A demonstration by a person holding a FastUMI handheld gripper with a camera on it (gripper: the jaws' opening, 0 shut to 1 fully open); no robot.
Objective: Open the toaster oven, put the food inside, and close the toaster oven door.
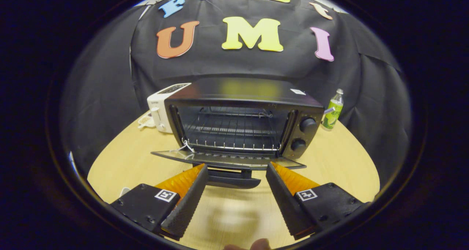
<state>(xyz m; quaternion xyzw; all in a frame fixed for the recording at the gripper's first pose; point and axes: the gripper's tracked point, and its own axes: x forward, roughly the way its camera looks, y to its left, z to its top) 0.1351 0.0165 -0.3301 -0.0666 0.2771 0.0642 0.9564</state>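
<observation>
A black toaster oven point(242, 114) stands on the wooden table point(344, 162) just beyond my fingers. Its glass door point(223, 159) hangs fully open and lies flat toward me, with the door handle point(234, 179) between my fingertips. Inside, a bare wire rack point(231, 133) spans the cavity. Two round knobs point(307, 125) sit on the oven's right panel. My gripper point(237, 167) is open, its fingers wide apart on either side of the handle, nothing held between them.
A white slot toaster point(161, 109) stands behind the oven's left side, with a small pale object point(146, 122) beside it. A green-labelled bottle point(332, 111) stands to the oven's right. A fingertip point(256, 245) shows below the gripper.
</observation>
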